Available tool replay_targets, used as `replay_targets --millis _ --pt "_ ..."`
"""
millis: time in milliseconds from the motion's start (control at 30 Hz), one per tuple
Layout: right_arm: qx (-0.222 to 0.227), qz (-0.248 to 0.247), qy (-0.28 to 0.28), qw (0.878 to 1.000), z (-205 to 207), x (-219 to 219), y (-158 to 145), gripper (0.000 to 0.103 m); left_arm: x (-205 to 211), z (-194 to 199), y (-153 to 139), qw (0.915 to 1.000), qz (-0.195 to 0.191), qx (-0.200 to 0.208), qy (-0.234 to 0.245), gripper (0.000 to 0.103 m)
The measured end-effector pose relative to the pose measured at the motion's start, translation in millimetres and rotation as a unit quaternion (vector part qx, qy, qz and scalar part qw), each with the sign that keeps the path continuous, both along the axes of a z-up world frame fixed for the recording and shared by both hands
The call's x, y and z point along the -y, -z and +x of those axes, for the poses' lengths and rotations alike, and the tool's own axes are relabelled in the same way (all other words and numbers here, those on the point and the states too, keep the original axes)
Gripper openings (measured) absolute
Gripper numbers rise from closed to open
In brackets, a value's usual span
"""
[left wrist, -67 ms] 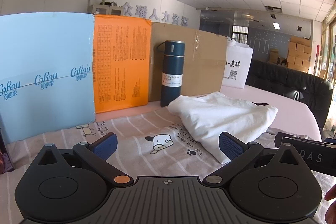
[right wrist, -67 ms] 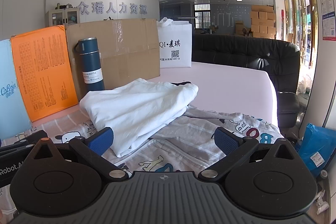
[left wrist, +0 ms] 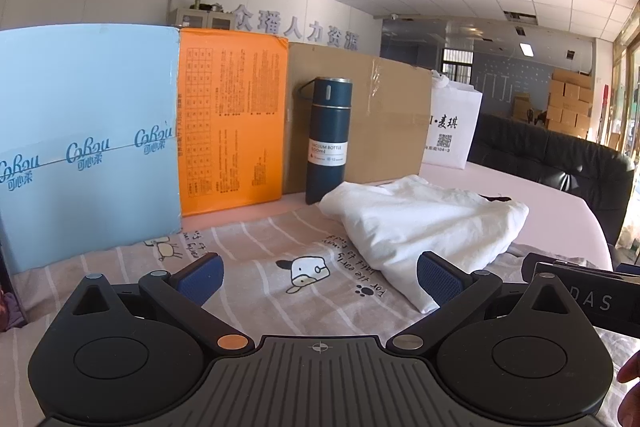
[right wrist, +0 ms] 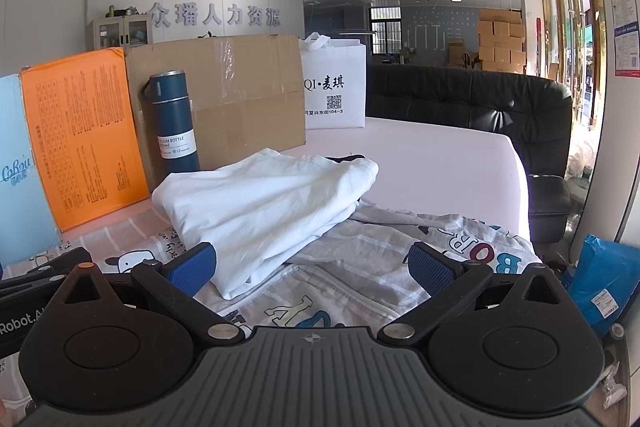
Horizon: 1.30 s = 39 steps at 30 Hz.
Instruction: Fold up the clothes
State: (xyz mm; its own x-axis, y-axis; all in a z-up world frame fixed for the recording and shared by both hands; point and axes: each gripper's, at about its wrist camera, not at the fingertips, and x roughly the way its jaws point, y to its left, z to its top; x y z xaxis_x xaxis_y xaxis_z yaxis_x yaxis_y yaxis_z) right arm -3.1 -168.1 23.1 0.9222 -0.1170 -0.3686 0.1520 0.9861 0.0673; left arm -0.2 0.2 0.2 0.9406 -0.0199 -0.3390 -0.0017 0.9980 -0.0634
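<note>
A folded white garment (left wrist: 424, 223) (right wrist: 264, 203) lies on the table. Under it and nearer me lies a grey garment with coloured letters (right wrist: 384, 267). My left gripper (left wrist: 320, 277) is open and empty, above the striped cow-print cloth (left wrist: 256, 259), with the white garment just ahead of its right finger. My right gripper (right wrist: 312, 267) is open and empty, above the near edge of the white garment and the grey garment. The right gripper's body shows at the right of the left wrist view (left wrist: 580, 295).
A blue vacuum bottle (left wrist: 328, 139) stands behind the clothes. A light blue box (left wrist: 88, 147), an orange box (left wrist: 232, 123), a cardboard box (left wrist: 360, 115) and a white bag (left wrist: 452, 127) line the back. A black sofa (right wrist: 480, 115) stands beyond the pink table (right wrist: 440, 163). A blue packet (right wrist: 600, 283) lies at right.
</note>
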Motion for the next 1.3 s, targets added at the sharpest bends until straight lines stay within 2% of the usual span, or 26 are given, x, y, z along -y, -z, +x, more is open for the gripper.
replay_targets --millis 633,1300 --pt "-0.008 0.008 -0.008 1.0 -1 3 1 0.103 -1 -3 -2 0.9999 -0.002 0.003 -0.011 0.103" --pt "0.001 0.032 -0.08 0.996 -15 4 -4 0.103 -1 -48 -17 0.9973 0.032 0.04 -0.052 0.103"
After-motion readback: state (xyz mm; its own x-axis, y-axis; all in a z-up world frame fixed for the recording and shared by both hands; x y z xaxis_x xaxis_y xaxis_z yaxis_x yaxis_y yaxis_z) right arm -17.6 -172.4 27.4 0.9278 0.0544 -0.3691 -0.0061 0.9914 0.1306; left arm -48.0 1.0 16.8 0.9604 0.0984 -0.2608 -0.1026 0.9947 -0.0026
